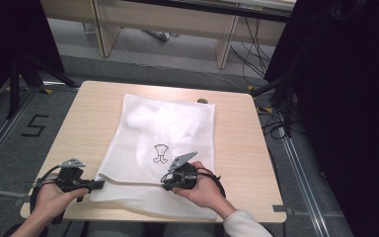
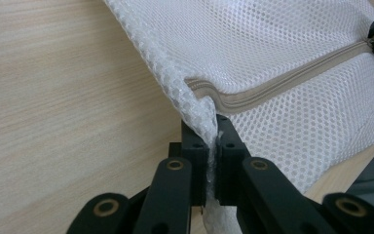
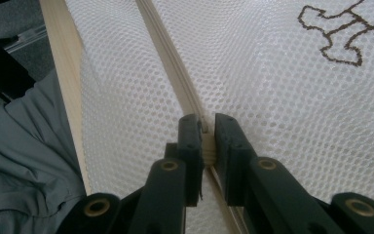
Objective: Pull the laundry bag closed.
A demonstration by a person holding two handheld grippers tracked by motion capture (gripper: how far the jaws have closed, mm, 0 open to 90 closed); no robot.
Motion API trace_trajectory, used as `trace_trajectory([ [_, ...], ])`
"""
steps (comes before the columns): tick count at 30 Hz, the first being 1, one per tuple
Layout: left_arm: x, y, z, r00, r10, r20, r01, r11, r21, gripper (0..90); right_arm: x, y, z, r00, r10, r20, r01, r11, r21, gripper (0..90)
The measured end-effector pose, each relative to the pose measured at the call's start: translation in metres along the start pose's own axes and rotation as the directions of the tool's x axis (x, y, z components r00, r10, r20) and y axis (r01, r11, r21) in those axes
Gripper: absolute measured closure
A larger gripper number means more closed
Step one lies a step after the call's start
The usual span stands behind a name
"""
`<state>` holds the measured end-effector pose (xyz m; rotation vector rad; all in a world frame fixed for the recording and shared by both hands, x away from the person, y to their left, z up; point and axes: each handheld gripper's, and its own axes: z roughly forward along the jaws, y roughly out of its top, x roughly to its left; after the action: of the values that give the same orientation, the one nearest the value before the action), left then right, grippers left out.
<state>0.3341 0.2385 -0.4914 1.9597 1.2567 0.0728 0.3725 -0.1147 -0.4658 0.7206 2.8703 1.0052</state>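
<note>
Your left tool (image 2: 212, 146) is pinching the mesh bag (image 1: 163, 143) at its near left corner, right where the zip (image 2: 282, 83) ends, jaws pressed together on bunched netting. Your right tool (image 3: 205, 139) sits further along the same zip line, jaws closed on what looks like the slider or the zip tape; the mesh hides which, so check before you pull.

Both grips lie at the near edge of the worktop (image 1: 79, 118), with the bag flat and stretching away from you across the middle. Its near hem hangs slightly over the worktop edge.

Expect the bag to be light, soft and floppy: it will stretch and bunch rather than resist, so the left grip has to stay an anchor while the right one travels. Take hold at the seams and the zip tape, which look firmer than the open netting and less likely to snag.

Further off, a small outline logo (image 1: 161, 153) marks the bag's centre, and white contents (image 1: 165, 121) lie bundled inside the far half.
</note>
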Motion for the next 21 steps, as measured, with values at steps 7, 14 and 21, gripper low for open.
trace_trajectory([
  [7,0.0024,0.0003,-0.0018,0.9995,0.031,-0.001,-0.031,0.9992,0.025,85.3,-0.0011,-0.0012,-0.0016,0.9999,-0.007,-0.01,0.007,1.0,0.004,82.5],
  [14,0.0021,0.0001,-0.0013,0.9997,0.023,0.0,-0.023,0.9995,0.019,85.3,-0.0024,-0.0036,-0.0034,1.0,-0.007,-0.006,0.007,1.0,-0.003,82.5],
  [21,-0.0001,0.0,0.0001,1.0,-0.001,-0.001,0.001,1.0,-0.002,85.4,-0.0026,-0.0048,-0.0054,0.9999,-0.008,-0.007,0.008,1.0,-0.001,82.5],
])
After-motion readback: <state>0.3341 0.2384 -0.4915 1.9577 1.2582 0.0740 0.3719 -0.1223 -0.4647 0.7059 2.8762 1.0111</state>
